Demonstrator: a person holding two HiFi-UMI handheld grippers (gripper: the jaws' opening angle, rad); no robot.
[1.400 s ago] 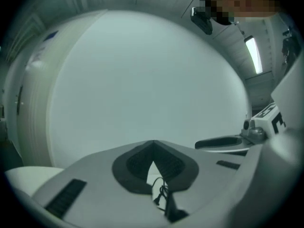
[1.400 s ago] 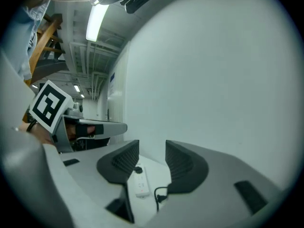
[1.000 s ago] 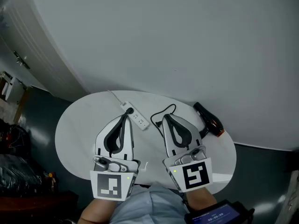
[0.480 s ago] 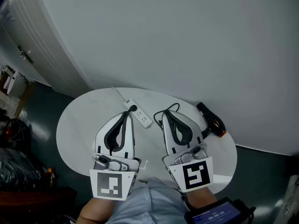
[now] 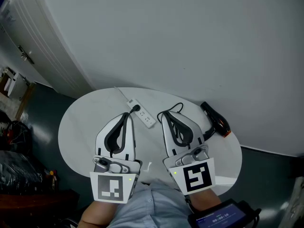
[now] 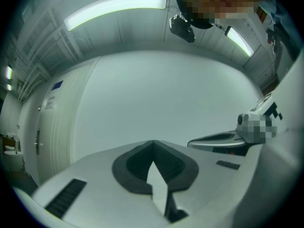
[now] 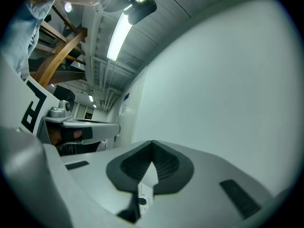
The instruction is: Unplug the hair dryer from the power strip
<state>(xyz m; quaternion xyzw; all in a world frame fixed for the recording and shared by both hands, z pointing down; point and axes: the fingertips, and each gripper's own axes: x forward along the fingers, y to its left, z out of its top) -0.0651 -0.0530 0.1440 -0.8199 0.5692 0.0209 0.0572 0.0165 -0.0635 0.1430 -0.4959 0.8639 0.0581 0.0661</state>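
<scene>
On the white oval table (image 5: 80, 127), the left gripper (image 5: 127, 114) points toward 12 o'clock in the head view. Its jaws are closed tip to tip with nothing between them.

Just beside its tip, at about 1 o'clock, a black plug (image 5: 136, 109) sits on the white power strip (image 5: 146, 119), near the strip's far end. It looks seated in a socket, though how deep is too small to tell. The strip's long axis runs from about half past ten to half past four, slanting down between the two grippers.

The right gripper (image 5: 163, 114) also points toward 12, its jaws pressed together and empty. Its tip is near the strip's nearer end, and the plug lies at about 10 o'clock from it.

A black cord (image 5: 173, 107) loops past that tip toward 3 o'clock to the hair dryer (image 5: 213, 118), which lies at the table's right edge, well apart from the strip.

I judge the left gripper the nearer to the plug. To pull it, the jaws would have to open and straddle it across the strip's slant.
</scene>
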